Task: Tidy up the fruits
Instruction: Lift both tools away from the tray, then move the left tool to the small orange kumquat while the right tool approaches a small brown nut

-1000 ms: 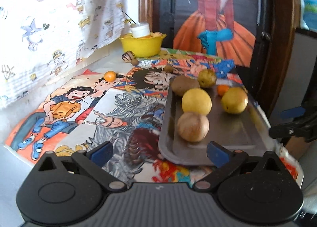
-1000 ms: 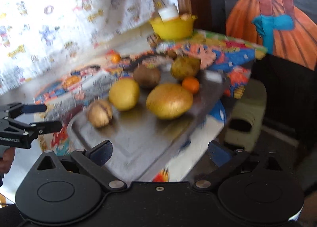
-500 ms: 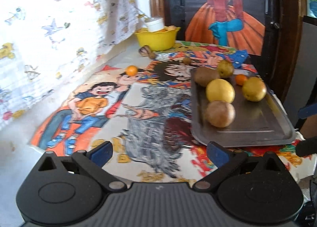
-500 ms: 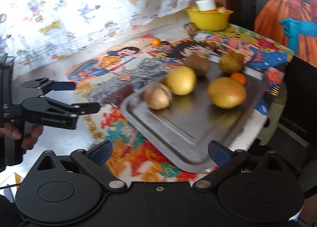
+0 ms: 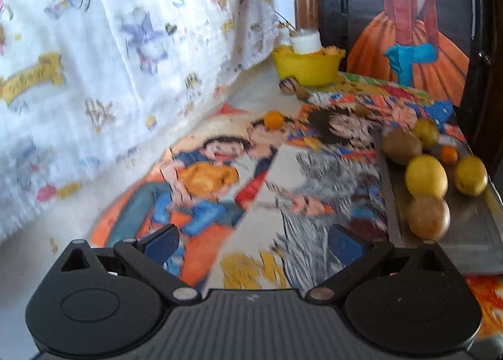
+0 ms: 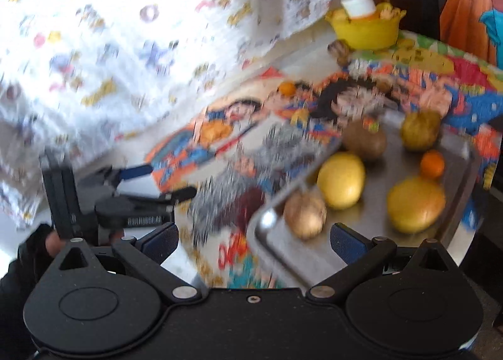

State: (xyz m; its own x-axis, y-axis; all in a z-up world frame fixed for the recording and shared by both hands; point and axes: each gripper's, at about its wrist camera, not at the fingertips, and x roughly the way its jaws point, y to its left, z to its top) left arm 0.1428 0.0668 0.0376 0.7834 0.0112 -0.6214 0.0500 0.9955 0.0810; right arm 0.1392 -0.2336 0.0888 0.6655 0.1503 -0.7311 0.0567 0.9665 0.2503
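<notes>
A grey metal tray (image 5: pixel 471 234) at the table's right holds several fruits: a brown one (image 5: pixel 428 217) nearest, a yellow lemon-like one (image 5: pixel 426 175), another yellow one (image 5: pixel 470 174), a small orange (image 5: pixel 448 154) and two more behind. One small orange (image 5: pixel 273 119) lies apart on the cartoon-printed cloth (image 5: pixel 204 177). My left gripper (image 5: pixel 253 242) is open and empty over the cloth, left of the tray. My right gripper (image 6: pixel 254 239) is open and empty at the tray's near left corner (image 6: pixel 267 221), close to the brown fruit (image 6: pixel 304 215). The right wrist view shows the left gripper (image 6: pixel 169 181) at the left.
A yellow bowl (image 5: pixel 306 66) with a white cup in it stands at the back, a walnut-like object (image 5: pixel 290 85) beside it. A white printed curtain (image 5: pixel 110 61) hangs along the left. Dark furniture and a painted panel (image 5: pixel 408 30) close the right. A hand (image 6: pixel 53 243) holds the left gripper.
Both views have swung left, so the tray sits further right in them. My left gripper moved from facing the tray to over the cloth. Both grippers stayed open and empty.
</notes>
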